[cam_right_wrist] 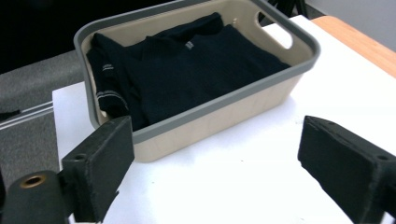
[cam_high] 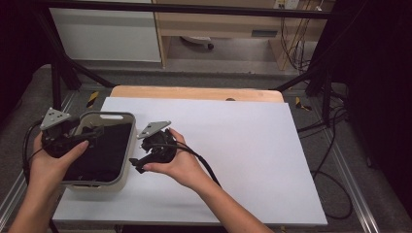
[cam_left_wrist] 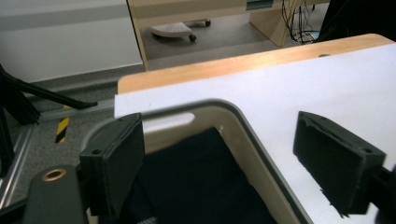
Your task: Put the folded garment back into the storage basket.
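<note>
White tabletop (cam_high: 233, 145) lies bare right of the basket (cam_right_wrist: 224, 100); both hand-held grippers (cam_high: 77, 133) (cam_high: 145, 158) spread, holding nothing.

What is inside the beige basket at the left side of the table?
Inside the basket lies a folded dark garment with a collar and striped trim. It covers the basket's floor, so whatever may lie under it cannot be seen.

Folded garment (cam_right_wrist: 187, 65) in basket (cam_high: 127, 160) at table's (cam_high: 233, 145) left edge
</note>
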The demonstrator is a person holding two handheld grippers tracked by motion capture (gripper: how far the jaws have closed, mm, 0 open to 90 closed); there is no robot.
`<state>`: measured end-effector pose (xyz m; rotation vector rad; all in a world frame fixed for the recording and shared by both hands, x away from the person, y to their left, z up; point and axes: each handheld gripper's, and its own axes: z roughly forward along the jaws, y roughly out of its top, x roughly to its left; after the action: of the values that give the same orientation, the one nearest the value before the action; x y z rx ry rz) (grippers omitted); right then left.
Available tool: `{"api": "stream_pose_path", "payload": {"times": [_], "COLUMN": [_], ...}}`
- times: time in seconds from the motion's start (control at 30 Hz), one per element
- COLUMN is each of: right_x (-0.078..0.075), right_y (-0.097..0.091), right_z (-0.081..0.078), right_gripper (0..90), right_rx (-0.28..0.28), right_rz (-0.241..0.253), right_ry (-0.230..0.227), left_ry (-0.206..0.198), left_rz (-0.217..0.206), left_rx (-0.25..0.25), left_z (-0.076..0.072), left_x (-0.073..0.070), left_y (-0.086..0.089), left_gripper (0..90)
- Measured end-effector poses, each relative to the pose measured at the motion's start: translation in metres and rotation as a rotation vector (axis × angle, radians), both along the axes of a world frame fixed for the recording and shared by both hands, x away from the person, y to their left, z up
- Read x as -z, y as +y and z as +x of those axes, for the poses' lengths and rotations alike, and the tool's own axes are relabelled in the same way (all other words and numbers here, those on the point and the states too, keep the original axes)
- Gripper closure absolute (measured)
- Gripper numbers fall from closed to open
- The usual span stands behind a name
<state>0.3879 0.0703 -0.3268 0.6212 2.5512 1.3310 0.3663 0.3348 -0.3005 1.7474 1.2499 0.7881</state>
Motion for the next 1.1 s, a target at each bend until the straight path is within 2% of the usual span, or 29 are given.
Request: {"api": "stream_pose_path", "payload": {"times": [0.07,0.2,0.33,0.47,0.53,0.63,0.73,0.8,0.87,1.1], "right_x": [-0.002,-0.005,-0.007,-0.01,-0.011,-0.013,-0.016,-0.018,-0.019,-0.026], "right_y": [-0.005,-0.015,-0.027,-0.04,-0.046,-0.055,-0.065,-0.072,-0.08,-0.112], "right_z": [0.001,0.003,0.007,0.013,0.017,0.021,0.024,0.026,0.027,0.032], "right_gripper": [9.1,6.7,6.4,10.2,9.2,8.2,7.5,7.5,7.5,6.8], "right_rx": [0.016,0.044,0.085,0.139,0.153,0.174,0.193,0.206,0.218,0.258], "right_rz": [0.01,0.021,0.039,0.048,0.047,0.058,0.073,0.082,0.086,0.105], "right_ry": [-0.007,-0.026,-0.035,-0.029,-0.018,-0.011,-0.014,-0.013,-0.015,-0.022], "left_ry": [0.009,0.002,0.007,0.008,0.011,0.002,0.005,0.006,0.019,0.025], "left_rz": [0.003,-0.02,-0.013,-0.005,-0.02,-0.009,-0.021,-0.006,-0.007,0.011], "left_rx": [0.006,0.004,0.03,0.053,0.061,0.064,0.064,0.074,0.084,0.097], "left_z": [-0.006,-0.019,-0.025,-0.026,-0.03,-0.037,-0.041,-0.042,-0.043,-0.047], "left_x": [0.005,0.015,0.021,0.022,0.023,0.023,0.023,0.025,0.027,0.03], "left_y": [-0.005,-0.013,-0.02,-0.024,-0.025,-0.026,-0.029,-0.031,-0.035,-0.043], "left_gripper": [13.4,12.1,11.1,10.2,9.7,9.5,9.3,9.2,9.2,8.4]}}
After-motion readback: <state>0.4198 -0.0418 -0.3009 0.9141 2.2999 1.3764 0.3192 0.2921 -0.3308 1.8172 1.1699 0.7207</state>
